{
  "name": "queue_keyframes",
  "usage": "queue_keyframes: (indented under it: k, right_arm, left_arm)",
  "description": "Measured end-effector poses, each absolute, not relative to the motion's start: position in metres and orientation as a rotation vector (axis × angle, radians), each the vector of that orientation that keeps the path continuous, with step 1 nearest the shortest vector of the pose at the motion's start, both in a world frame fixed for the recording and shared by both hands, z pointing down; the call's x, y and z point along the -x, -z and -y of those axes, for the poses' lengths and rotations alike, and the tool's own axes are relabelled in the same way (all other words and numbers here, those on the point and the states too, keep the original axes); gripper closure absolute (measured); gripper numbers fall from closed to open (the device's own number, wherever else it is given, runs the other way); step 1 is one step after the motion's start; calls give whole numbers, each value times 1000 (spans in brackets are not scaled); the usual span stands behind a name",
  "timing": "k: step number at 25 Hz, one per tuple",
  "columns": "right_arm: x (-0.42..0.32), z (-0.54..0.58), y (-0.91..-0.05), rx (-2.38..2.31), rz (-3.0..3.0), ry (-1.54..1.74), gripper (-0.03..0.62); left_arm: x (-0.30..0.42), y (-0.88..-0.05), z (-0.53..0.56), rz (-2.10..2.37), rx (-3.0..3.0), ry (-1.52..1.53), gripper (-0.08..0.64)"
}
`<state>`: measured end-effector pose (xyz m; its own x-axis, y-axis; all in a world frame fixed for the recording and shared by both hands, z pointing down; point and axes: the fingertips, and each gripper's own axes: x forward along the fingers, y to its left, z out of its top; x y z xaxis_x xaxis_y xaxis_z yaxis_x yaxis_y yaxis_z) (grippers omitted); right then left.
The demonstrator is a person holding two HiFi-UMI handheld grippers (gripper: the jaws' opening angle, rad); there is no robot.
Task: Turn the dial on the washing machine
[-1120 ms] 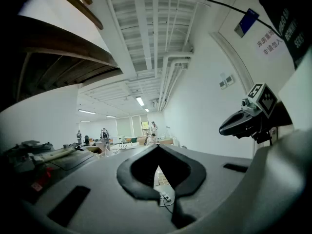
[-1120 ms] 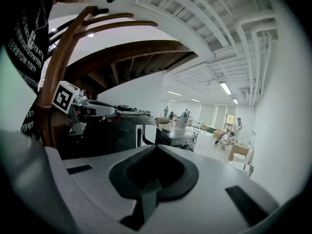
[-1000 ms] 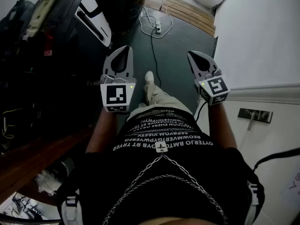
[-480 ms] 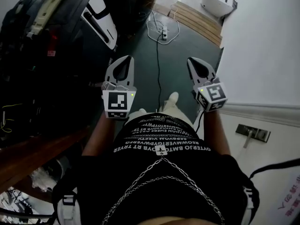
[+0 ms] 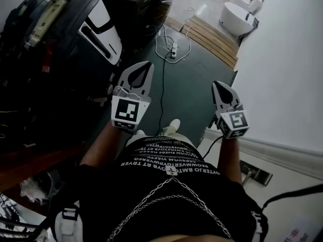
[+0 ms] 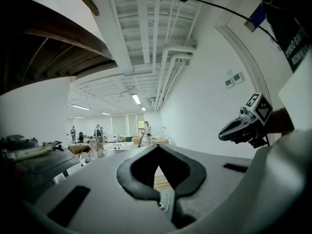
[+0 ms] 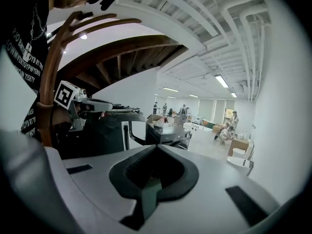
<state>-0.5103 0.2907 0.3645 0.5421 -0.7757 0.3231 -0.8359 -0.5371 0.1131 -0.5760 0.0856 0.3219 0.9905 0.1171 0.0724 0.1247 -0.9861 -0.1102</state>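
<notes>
Matt grey plastic left gripper (image 5: 146,65) and right gripper (image 5: 217,84), with black rubbery pads (image 6: 125,178). Beyond the fingertips: smooth dark-green floor (image 5: 186,84), pale wooden planks (image 5: 214,37). Behind them: black cloth shirt (image 5: 101,195), metal chain (image 5: 162,185).

A silver chain (image 5: 166,183) hangs over the black, white-lettered T-shirt (image 5: 101,195).

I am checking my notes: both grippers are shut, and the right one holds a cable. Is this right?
Not quite. The right gripper holds nothing: the right gripper view shows its jaws together with nothing between. The left gripper is shut too.
</notes>
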Motion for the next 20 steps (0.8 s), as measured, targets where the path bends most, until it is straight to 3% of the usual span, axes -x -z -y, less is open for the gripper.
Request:
queue_keyframes:
  k: [20]
  right_arm:
    - [400, -343, -391, -2419, 1594, -359, 595]
  left_arm:
    - [448, -318, -181, 57, 3045, 131, 554]
